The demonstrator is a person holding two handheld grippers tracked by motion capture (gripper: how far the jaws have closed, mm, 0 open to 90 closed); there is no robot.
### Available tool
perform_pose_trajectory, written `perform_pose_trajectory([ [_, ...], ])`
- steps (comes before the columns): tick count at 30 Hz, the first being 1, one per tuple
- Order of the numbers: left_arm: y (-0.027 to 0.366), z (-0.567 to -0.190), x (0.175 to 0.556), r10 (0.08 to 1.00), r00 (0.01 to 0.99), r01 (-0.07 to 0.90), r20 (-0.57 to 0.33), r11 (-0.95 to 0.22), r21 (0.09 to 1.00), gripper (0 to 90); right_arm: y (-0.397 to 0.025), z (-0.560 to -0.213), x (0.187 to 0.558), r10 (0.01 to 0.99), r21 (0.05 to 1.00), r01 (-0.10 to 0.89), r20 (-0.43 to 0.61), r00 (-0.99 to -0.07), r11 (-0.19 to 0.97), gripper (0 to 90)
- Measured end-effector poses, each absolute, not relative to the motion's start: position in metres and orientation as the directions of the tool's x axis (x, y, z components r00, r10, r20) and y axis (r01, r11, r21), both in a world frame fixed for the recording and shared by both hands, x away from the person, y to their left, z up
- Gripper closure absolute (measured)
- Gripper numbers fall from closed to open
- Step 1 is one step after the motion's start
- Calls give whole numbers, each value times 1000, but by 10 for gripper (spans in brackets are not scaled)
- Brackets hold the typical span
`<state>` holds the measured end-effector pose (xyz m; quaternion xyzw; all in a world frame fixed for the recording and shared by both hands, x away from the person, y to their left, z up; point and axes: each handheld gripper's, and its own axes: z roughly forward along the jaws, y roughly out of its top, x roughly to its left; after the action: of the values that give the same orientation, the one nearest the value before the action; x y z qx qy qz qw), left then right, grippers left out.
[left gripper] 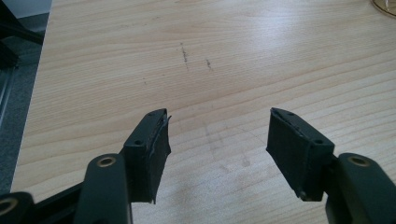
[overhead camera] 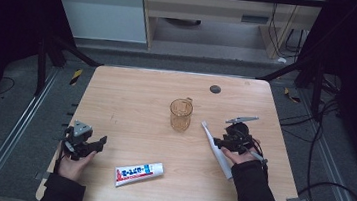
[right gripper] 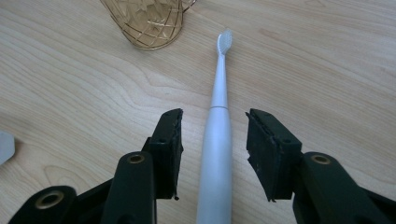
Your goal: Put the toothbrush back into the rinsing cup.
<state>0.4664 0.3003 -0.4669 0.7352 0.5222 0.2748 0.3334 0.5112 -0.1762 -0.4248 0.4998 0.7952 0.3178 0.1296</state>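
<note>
A white electric toothbrush [right gripper: 216, 140] lies flat on the wooden table, head pointing toward an amber glass mug [right gripper: 148, 21]. My right gripper [right gripper: 214, 116] is open, one jaw on each side of the toothbrush handle, not touching it. From above, that gripper [overhead camera: 223, 141] sits over the toothbrush [overhead camera: 216, 150], right of the mug [overhead camera: 180, 114]. My left gripper [left gripper: 218, 114] is open over bare wood, and from above it [overhead camera: 102, 142] rests near the table's left edge. A toothpaste tube [overhead camera: 138, 173] lies near the front edge.
A small dark round disc [overhead camera: 215, 89] sits at the back of the table [overhead camera: 131, 95]. Metal frame rails and cables run along the floor on both sides. A corner of the toothpaste tube [right gripper: 5, 145] shows at the left of the right gripper view.
</note>
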Motion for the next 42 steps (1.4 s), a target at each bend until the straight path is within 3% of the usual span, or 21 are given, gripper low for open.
perform_pose_trajectory([
  [13, 302, -466, 466, 952, 302, 582, 52, -227, 781, 363, -152, -423, 540, 856, 520, 747, 57, -514, 414, 586],
  [42, 300, -468, 467, 947, 317, 596, 48, -239, 767, 360, -155, -453, 547, 867, 415, 802, 58, -494, 429, 595],
])
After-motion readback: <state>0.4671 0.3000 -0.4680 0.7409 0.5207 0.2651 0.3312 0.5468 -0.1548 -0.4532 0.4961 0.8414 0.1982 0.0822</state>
